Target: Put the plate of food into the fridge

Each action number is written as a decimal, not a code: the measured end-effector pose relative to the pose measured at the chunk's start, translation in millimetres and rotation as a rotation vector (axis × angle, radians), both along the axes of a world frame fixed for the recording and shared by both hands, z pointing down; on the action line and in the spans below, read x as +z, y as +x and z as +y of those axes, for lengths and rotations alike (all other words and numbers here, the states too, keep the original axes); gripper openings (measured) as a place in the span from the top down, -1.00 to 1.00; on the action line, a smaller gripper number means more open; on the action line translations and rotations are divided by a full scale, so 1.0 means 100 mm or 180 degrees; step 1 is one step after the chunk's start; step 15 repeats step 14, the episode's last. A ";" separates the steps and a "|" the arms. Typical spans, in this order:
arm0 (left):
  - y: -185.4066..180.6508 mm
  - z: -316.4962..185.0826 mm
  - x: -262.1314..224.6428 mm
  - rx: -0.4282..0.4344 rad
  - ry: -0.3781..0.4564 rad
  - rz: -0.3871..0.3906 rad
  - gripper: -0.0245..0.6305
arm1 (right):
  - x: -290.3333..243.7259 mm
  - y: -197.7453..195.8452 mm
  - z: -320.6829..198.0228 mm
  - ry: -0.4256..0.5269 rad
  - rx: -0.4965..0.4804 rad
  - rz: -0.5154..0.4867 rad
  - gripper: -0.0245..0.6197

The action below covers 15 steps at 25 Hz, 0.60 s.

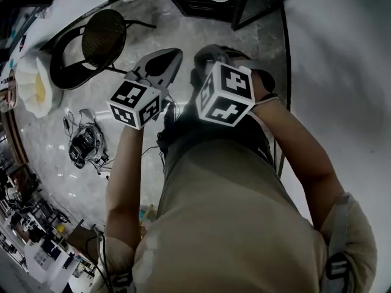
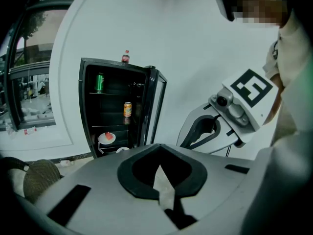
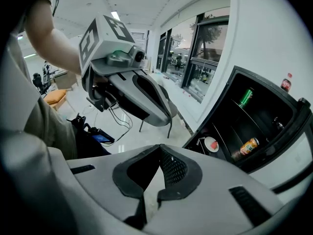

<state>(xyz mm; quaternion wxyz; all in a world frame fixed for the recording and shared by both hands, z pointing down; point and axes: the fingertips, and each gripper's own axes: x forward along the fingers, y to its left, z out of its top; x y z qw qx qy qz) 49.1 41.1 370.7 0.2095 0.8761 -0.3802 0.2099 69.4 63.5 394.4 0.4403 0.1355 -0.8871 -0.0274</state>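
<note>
Two grey plastic hand-held tools fill the middle of the head view: the left gripper and the right gripper. Each bears a black-and-white marker cube, and they sit close side by side in front of the person's beige shirt. Below them lies a pale marbled floor, with a black round-seated metal chair at upper left and a tangle of black cables lower down.

In the left gripper view that gripper's jaws are pressed together with nothing between them. Beyond stands a black fridge, its door open, against a white wall. The white round plate of red food sits on a low shelf inside. Above it are an orange drink can and, higher, a green drink can. A small dark bottle with a red label stands on top of the fridge.

In the right gripper view its jaws likewise meet and hold nothing. The fridge is at right, and the plate is on its low shelf, well apart from both grippers.
</note>
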 end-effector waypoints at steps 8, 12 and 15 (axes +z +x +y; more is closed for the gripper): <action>-0.18 0.02 0.04 -0.0043 0.0028 0.0144 0.89 | 0.07 -0.12 0.02 -0.0013 -0.0026 0.0162 0.86; -0.30 0.10 0.03 0.0008 -0.0011 0.0186 0.89 | 0.12 -0.23 0.05 -0.0083 0.0052 0.0234 0.86; -0.36 0.17 -0.03 0.0061 -0.0028 0.0181 0.89 | 0.13 -0.29 0.08 -0.0153 0.0135 0.0242 0.86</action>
